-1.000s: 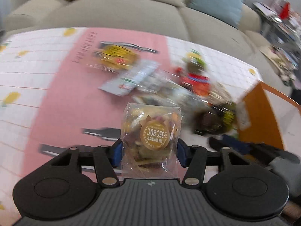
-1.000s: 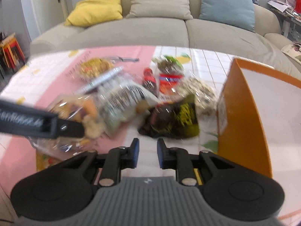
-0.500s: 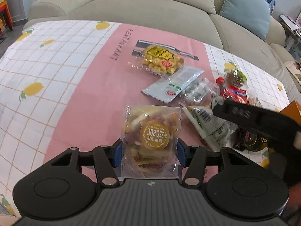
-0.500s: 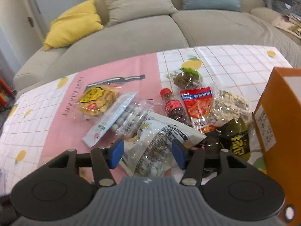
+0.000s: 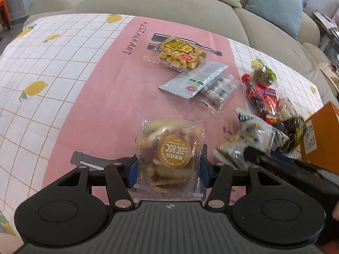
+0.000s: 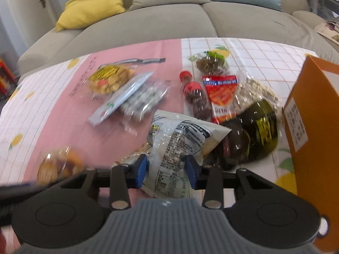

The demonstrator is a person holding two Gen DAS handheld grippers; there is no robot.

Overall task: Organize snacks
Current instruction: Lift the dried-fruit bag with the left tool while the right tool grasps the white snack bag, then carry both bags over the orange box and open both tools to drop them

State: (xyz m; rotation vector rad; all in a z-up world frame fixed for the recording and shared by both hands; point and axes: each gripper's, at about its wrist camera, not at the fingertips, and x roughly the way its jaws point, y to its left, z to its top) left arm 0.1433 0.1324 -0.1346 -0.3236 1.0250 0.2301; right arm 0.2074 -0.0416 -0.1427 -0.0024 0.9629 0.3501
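My left gripper [image 5: 168,166] is shut on a clear bag of mixed dried fruit chips [image 5: 170,152] with a round orange label, held above the pink cloth. It also shows blurred in the right wrist view [image 6: 57,165]. My right gripper [image 6: 167,169] has its blue pads on either side of a white printed snack bag [image 6: 180,144], closing in on it. That bag also shows in the left wrist view [image 5: 254,135]. An orange box [image 6: 313,127] stands at the right.
On the tablecloth [image 5: 63,74] lie a yellow cracker bag [image 5: 178,51], a pale sachet [image 5: 195,80], a clear candy bag [image 5: 220,89], a red-capped bottle [image 6: 195,95], a red packet [image 6: 221,93], a dark green bag [image 6: 260,131]. A sofa [image 6: 169,17] is behind.
My right gripper moved down and forward over the white bag, jaws narrowing around it. My left gripper keeps the fruit chip bag and shifted slightly.
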